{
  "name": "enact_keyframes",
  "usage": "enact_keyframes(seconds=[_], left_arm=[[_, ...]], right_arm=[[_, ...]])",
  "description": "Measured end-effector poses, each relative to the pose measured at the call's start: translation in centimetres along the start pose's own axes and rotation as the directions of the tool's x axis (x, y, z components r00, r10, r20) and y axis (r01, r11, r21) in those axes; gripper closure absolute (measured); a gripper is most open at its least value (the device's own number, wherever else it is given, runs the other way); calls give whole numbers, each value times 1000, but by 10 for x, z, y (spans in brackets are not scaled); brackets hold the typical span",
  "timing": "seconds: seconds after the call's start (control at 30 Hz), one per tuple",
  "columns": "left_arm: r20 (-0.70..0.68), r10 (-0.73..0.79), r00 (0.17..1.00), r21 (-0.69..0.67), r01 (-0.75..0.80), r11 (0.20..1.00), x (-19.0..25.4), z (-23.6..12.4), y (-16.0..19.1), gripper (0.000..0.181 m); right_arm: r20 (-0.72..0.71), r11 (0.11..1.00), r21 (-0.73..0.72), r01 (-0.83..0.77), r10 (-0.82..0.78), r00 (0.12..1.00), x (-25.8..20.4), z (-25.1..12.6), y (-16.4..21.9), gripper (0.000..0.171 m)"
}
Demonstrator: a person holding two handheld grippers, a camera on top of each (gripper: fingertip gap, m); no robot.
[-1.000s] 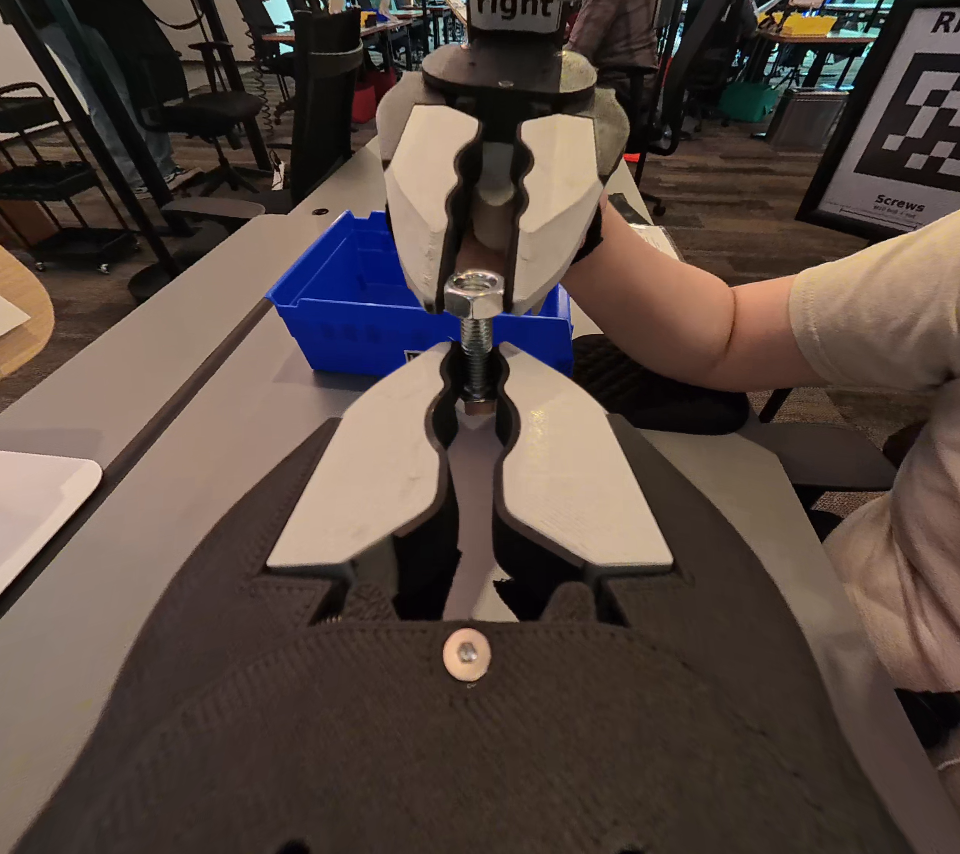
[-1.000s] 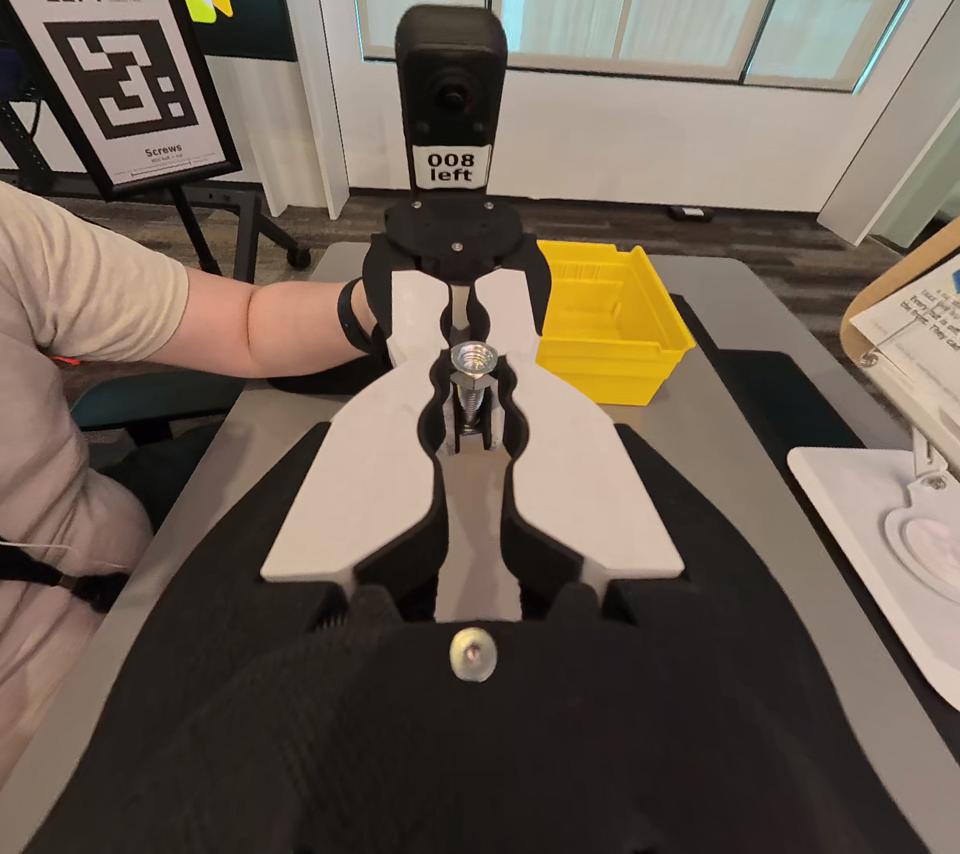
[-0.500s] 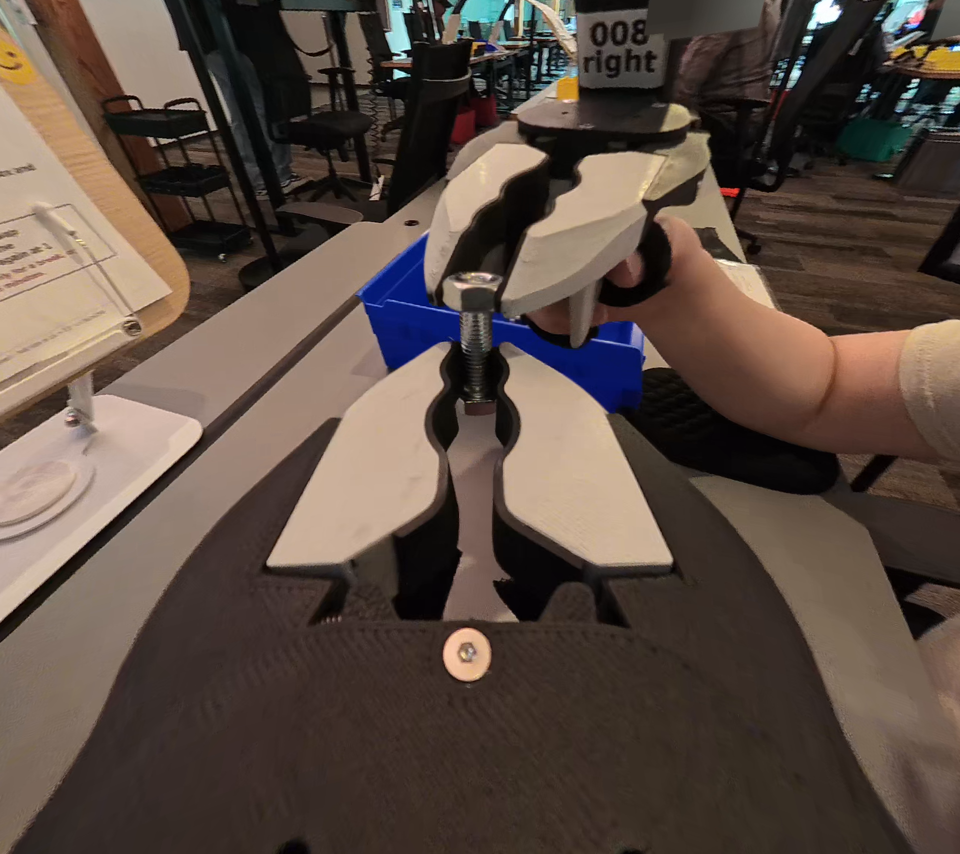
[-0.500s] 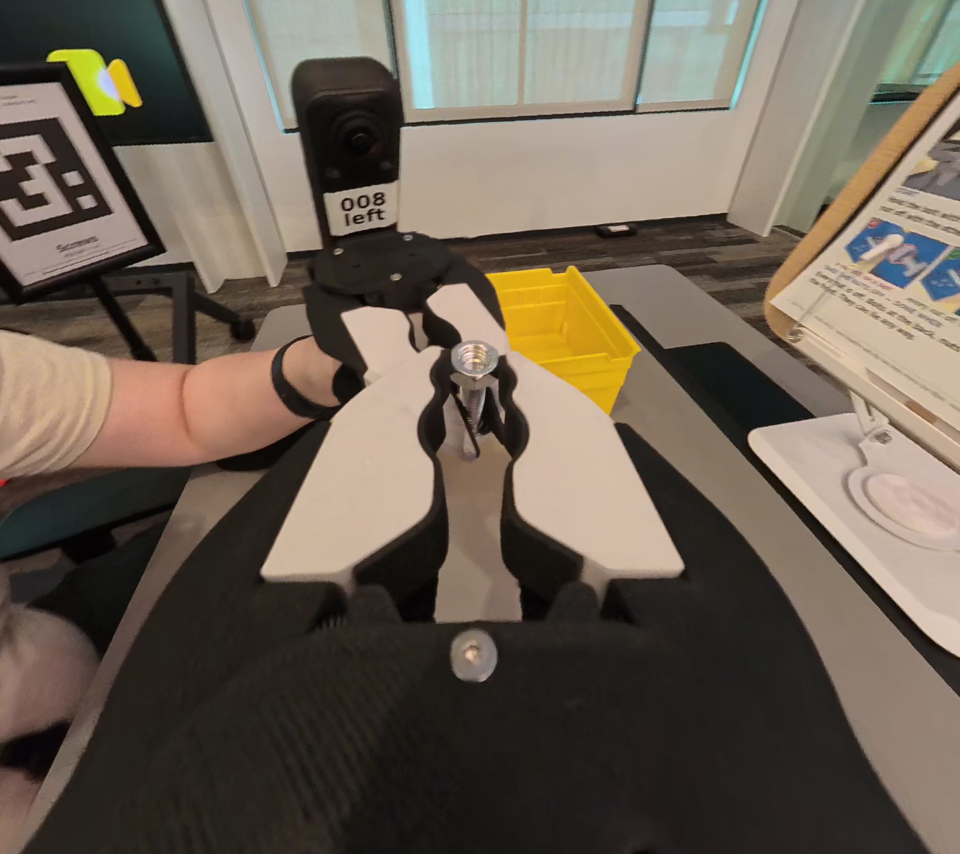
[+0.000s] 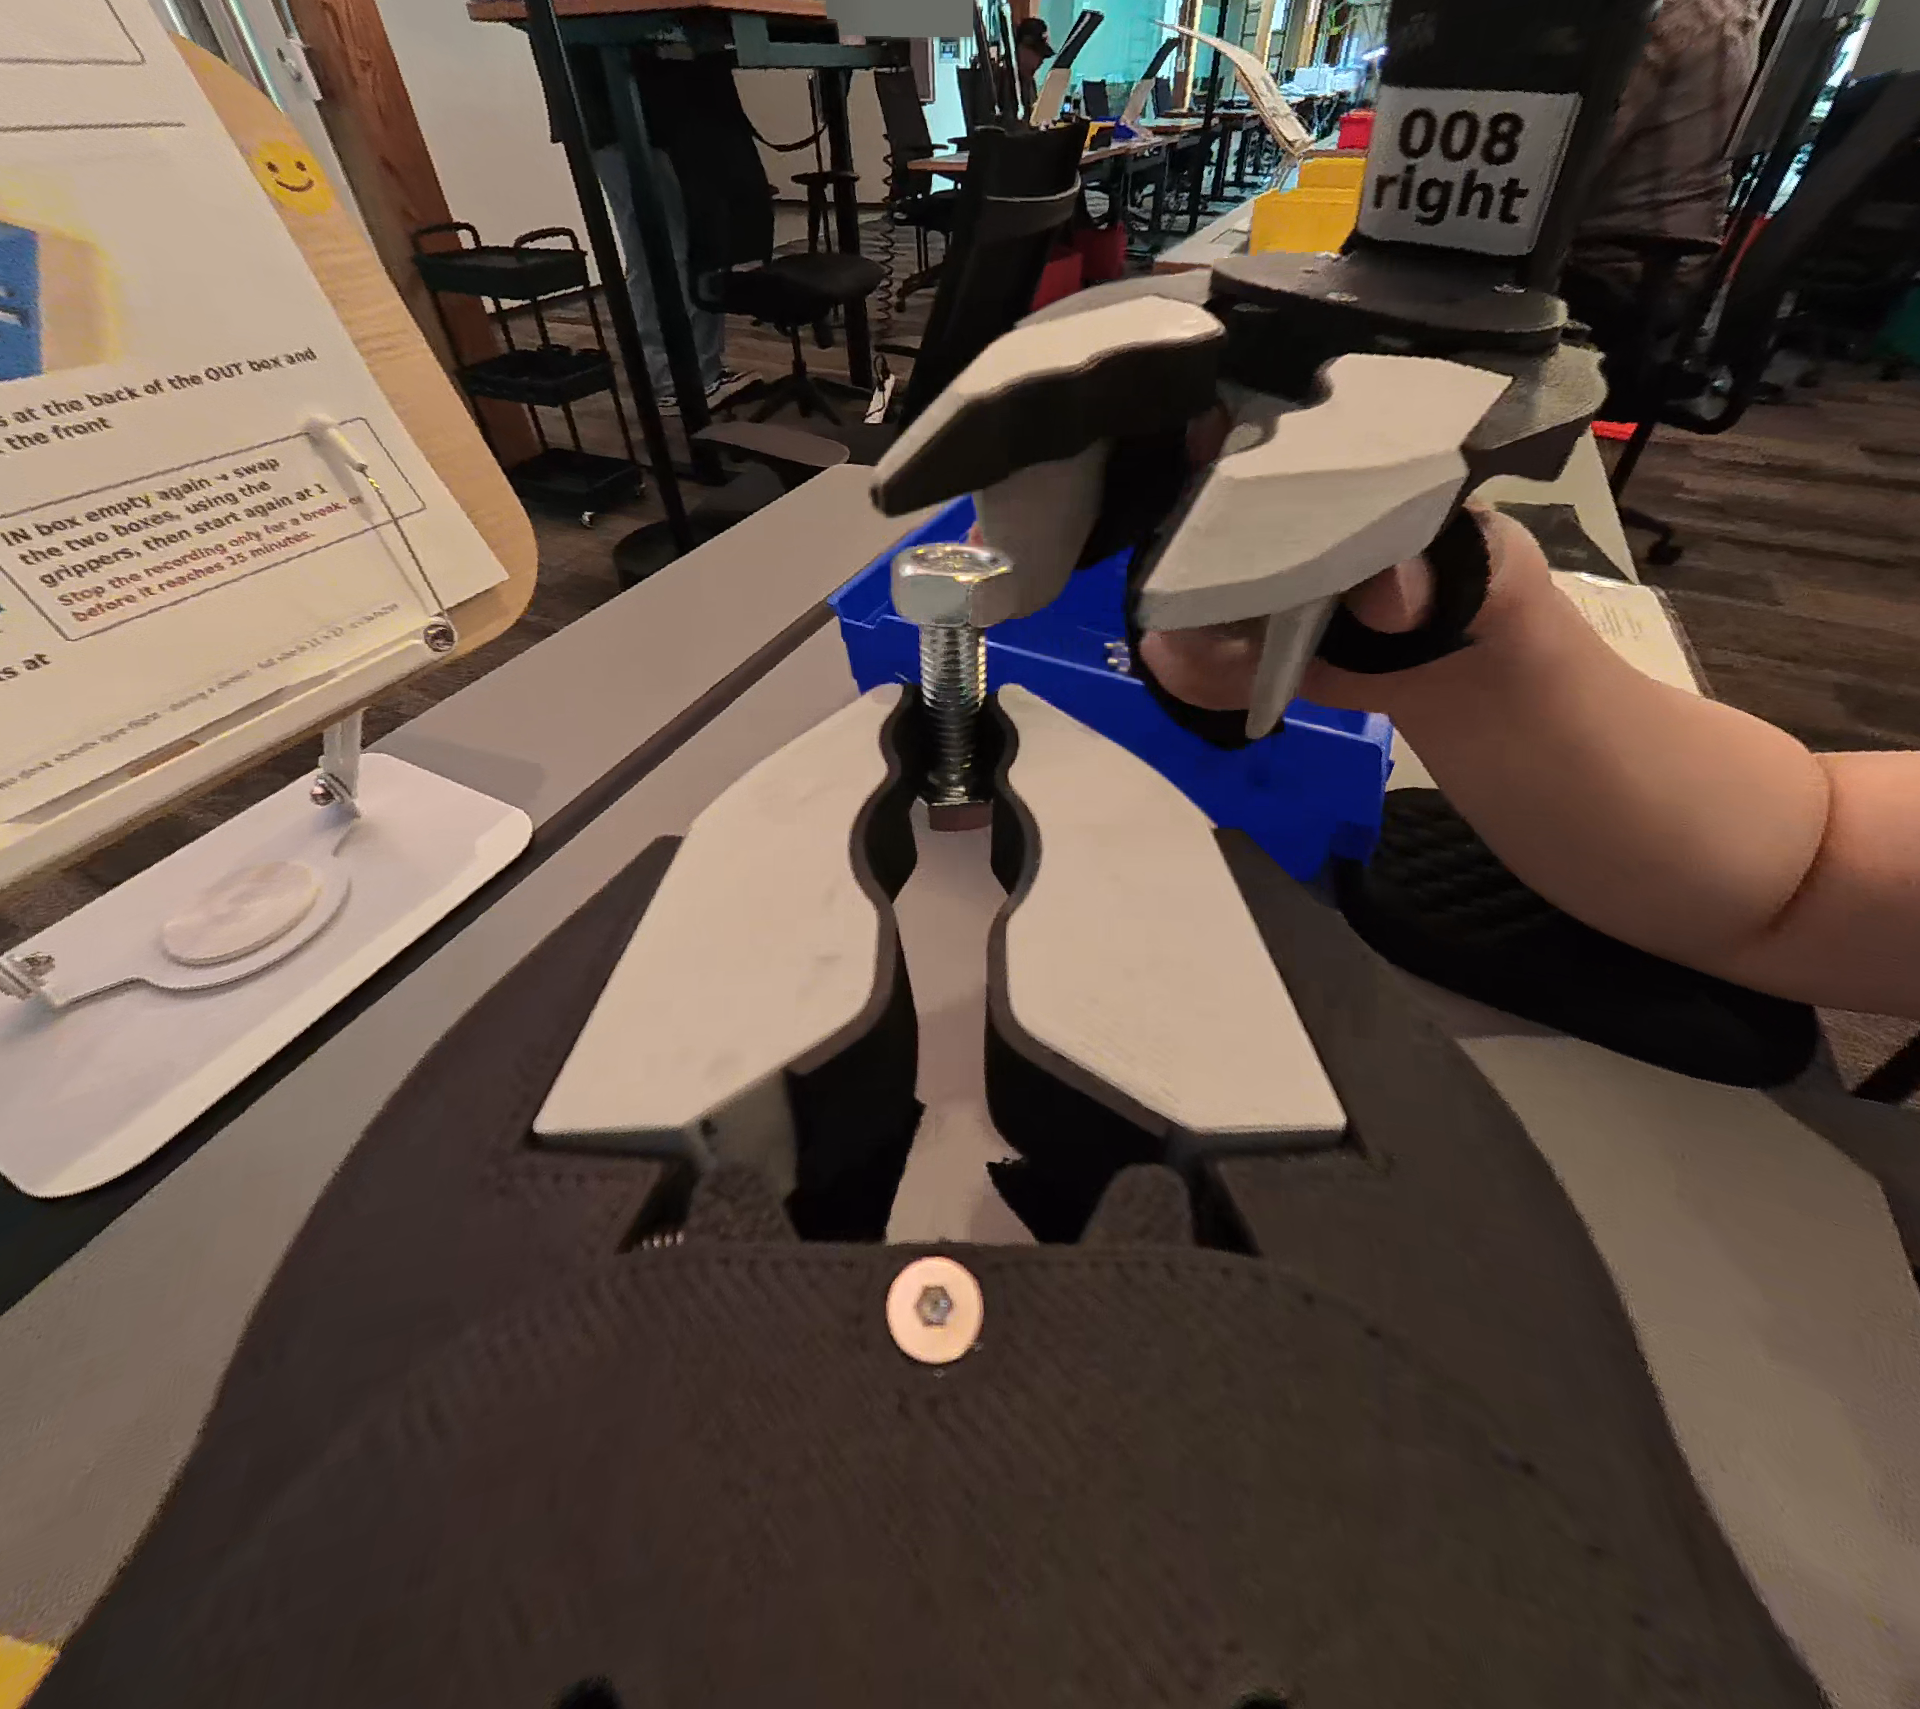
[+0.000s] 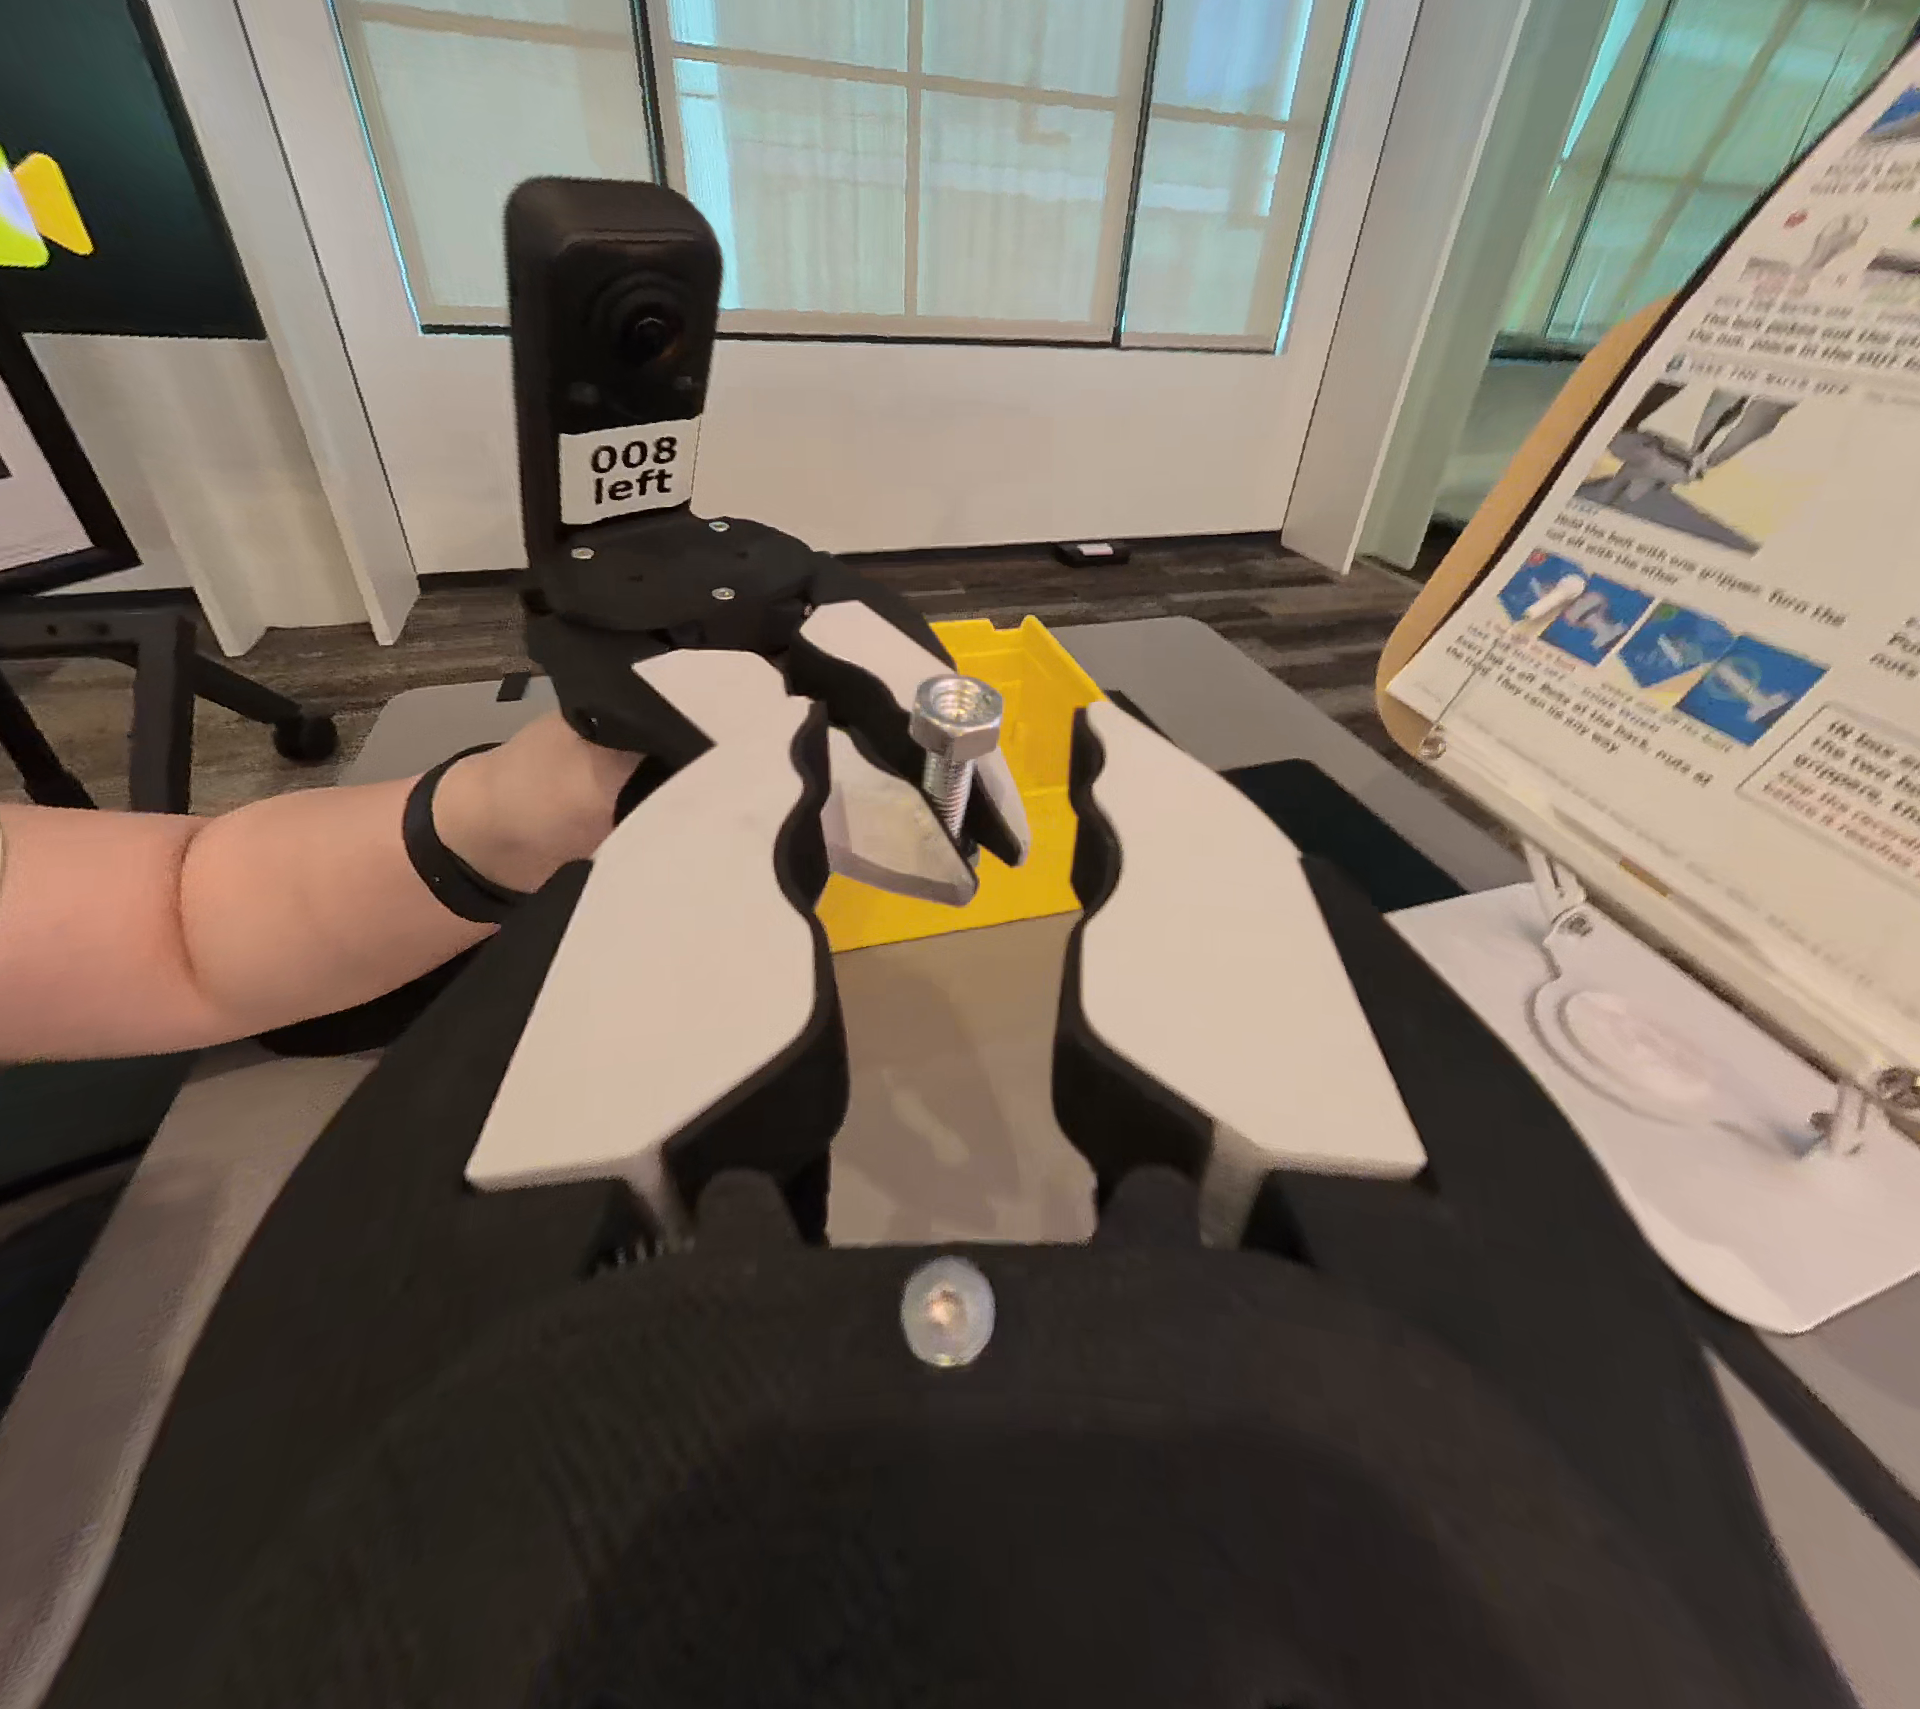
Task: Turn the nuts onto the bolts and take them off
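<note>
Now the right gripper (image 6: pixel 956 838) has let go of the nut (image 5: pixel 948 581), wide open, while the left gripper (image 5: pixel 951 760) squeezes the bolt (image 5: pixel 951 693); grab the nut straight again.

Bolt (image 5: pixel 951 672) upright in left gripper (image 5: pixel 948 760) (jaws clamped).

Bolt (image 5: pixel 951 672): showing as bright, shiny metal — threaded shank, smooth hex head.
Left gripper (image 5: pixel 948 760): looking like matt plastic, pale grey fingers (image 5: pixel 769 921) smooth, black body finely ribbed.
Right gripper (image 6: pixel 951 786): showing the same matt grey and black plastic.
Blue bin (image 5: pixel 1226 755): appearing as glossy plastic.
Yellow bin (image 6: pixel 1023 724): looking like smooth plastic.
Table (image 5: pixel 665 683): showing a matt grey top.
Board (image 5: pixel 395 371): looking like pale wood — glossy paper sheet clipped on.
</note>
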State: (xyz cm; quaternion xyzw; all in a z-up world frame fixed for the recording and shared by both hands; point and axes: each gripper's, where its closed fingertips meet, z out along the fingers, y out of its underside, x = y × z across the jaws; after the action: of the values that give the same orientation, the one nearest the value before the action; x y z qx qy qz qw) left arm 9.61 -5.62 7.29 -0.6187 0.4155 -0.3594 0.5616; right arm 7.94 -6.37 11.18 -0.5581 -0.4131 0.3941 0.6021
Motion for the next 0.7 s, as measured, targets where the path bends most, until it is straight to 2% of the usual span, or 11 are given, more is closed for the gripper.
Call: enact_keyframes(seconds=[0.27, 0.43, 0.57, 0.7], left_arm=[[26, 7, 1000, 1, -7, 1000, -5, -1, 0, 172], [35, 0, 999, 10, -1, 1000, -6, -2, -2, 172], [81, 33, 996, -1, -33, 999, -10, -1, 0, 172], [148, 56, 987, -15, -55, 998, -20, -3, 2, 172]], right_arm=[[16, 998, -12, 56, -56, 998, -11, 8, 4, 123], [11, 1000, 4, 29, -29, 1000, -9, 3, -2, 131], [4, 1000, 8, 7, -7, 1000, -6, 5, 0, 128], [65, 999, -30, 35, -33, 997, -19, 9, 5, 126]])
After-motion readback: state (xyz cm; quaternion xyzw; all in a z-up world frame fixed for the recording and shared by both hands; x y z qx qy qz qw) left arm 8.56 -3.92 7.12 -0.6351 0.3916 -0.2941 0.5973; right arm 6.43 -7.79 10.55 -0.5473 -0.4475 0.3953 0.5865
